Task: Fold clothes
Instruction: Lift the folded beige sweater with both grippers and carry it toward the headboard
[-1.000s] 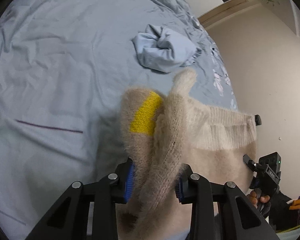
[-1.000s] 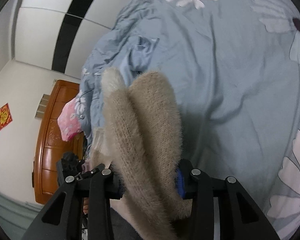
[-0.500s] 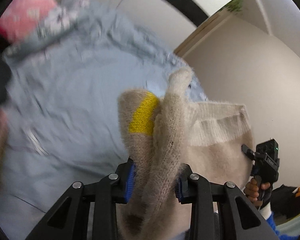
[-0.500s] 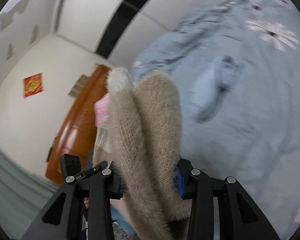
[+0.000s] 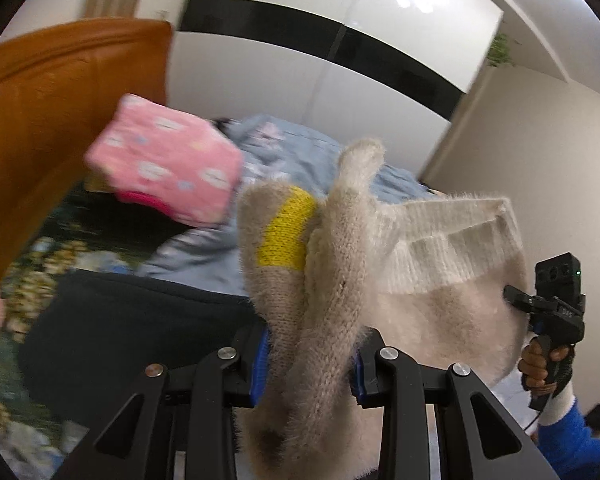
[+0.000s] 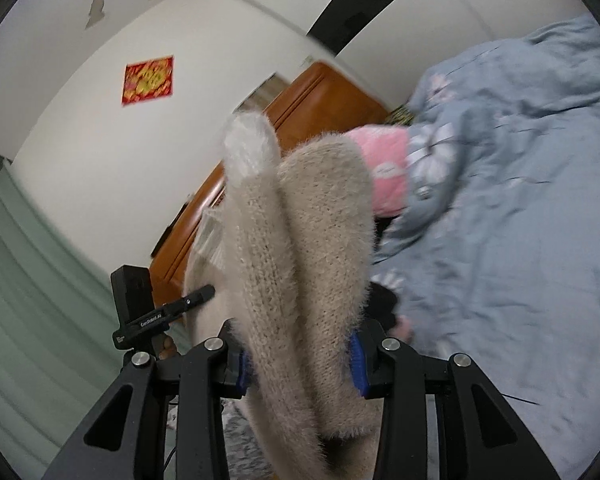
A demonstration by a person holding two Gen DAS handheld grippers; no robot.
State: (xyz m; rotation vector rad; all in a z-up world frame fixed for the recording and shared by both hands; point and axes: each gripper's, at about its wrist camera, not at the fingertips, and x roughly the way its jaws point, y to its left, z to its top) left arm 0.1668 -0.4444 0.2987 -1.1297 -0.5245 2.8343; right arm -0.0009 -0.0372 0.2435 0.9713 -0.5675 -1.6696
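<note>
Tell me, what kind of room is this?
Most likely a bedroom: a bed with a rumpled blue floral duvet, an orange wooden headboard, and a pink pillow near it.

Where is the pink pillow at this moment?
In the left wrist view the pink pillow sits at upper left, against the wooden headboard, beside the blue duvet and behind the held sweater.

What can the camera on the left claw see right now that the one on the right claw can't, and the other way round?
Only the left view shows the yellow patch on the fuzzy beige sweater, its white ribbed band, and a blue sleeve. Only the right view shows the red wall picture and the green curtain. Both show the sweater clamped in their claw, the other claw, the pink pillow, the wooden headboard and the blue floral bedding.
</note>
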